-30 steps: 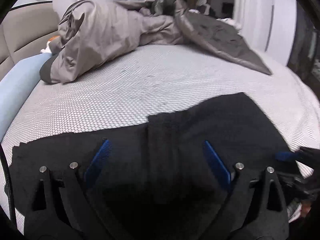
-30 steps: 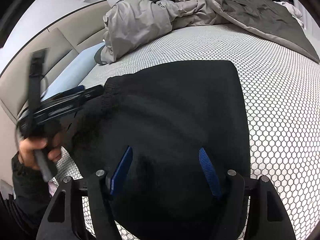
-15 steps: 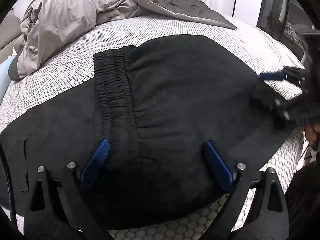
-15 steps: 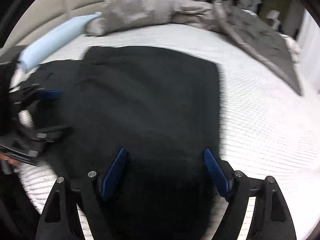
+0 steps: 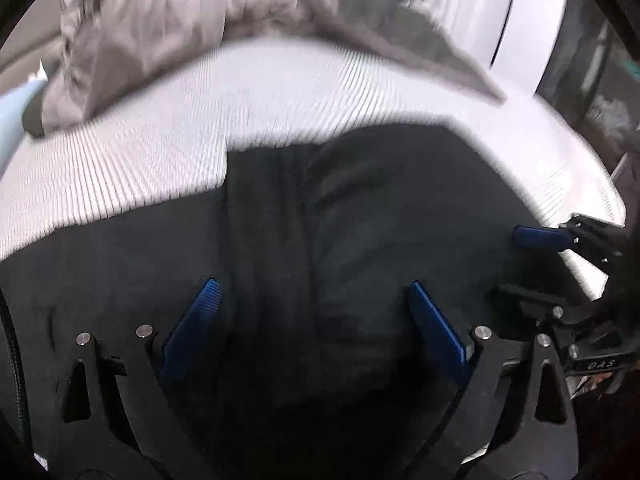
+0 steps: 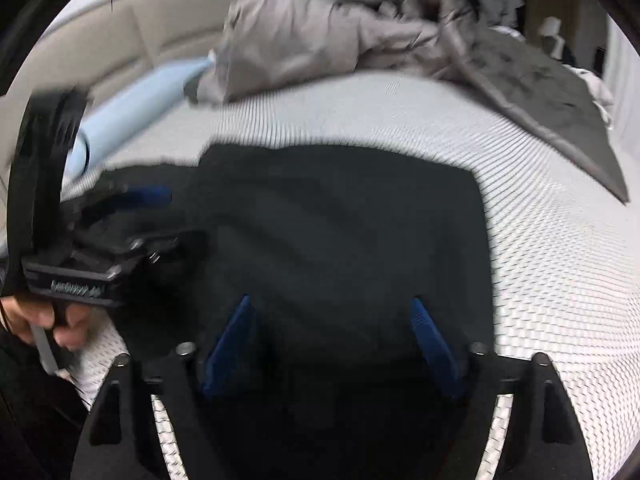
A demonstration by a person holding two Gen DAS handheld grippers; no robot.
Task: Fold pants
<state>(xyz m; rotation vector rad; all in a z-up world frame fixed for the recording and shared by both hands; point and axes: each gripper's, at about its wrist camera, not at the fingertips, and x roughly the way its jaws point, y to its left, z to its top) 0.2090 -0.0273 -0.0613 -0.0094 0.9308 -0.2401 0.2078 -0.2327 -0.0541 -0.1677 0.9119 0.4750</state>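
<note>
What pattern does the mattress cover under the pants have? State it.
White with a fine honeycomb mesh pattern on the mattress cover, clearest in the right wrist view.

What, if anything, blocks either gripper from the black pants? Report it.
Nothing visible. The black pants lie directly under the open left gripper and right gripper; the grey duvet is bunched far off on the mattress.

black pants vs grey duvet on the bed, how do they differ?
Colour: the black fabric pants are near-black; the crumpled grey duvet is pale grey-brown.
Pose: the pants lie flat, partly folded; the duvet is heaped.
Place: the pants lie near the cameras; the duvet sits at the far edge.
Shared: both rest on the white honeycomb-textured mattress.
</note>
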